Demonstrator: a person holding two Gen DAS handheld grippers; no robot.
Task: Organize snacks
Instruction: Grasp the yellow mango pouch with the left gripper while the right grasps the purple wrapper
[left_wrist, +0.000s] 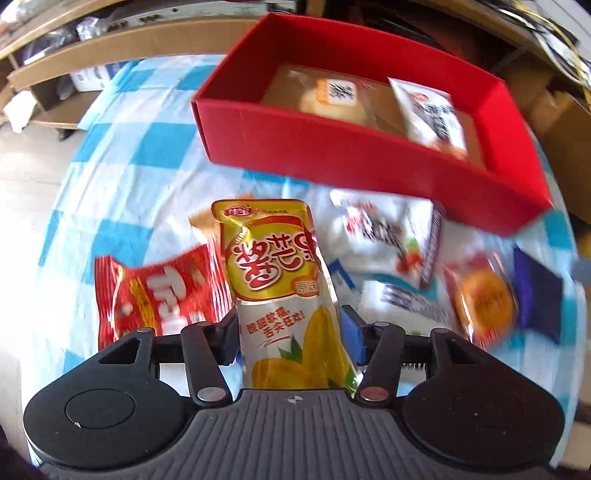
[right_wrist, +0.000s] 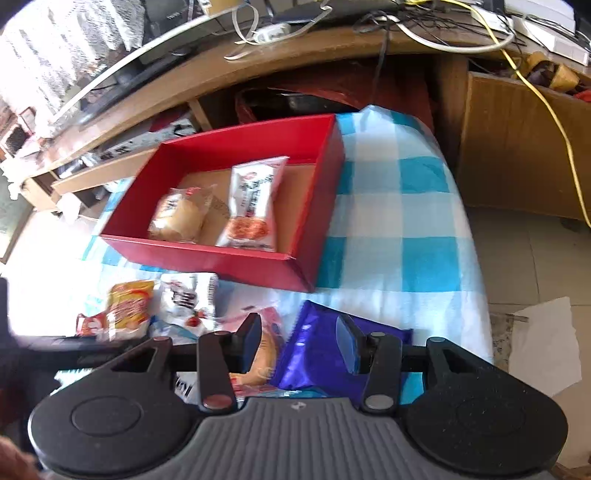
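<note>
My left gripper (left_wrist: 290, 325) is shut on a yellow mango snack packet (left_wrist: 277, 266) and holds it above the table, short of the red box (left_wrist: 332, 147). The box holds a bun packet (left_wrist: 332, 96) and a white packet (left_wrist: 432, 110). In the right wrist view my right gripper (right_wrist: 301, 334) is open above a purple packet (right_wrist: 314, 350) and a pink bun packet (right_wrist: 264, 354). The red box (right_wrist: 207, 258) lies ahead of it, with the bun (right_wrist: 177, 216) and the white packet (right_wrist: 255, 203) inside.
Loose packets lie on the blue-checked cloth (left_wrist: 122, 177): a red one (left_wrist: 159, 295), white ones (left_wrist: 384, 236), an orange one (left_wrist: 484, 302), a dark blue one (left_wrist: 535, 295). A wooden desk with cables (right_wrist: 369, 48) stands behind the table. White paper (right_wrist: 543, 343) lies on the floor.
</note>
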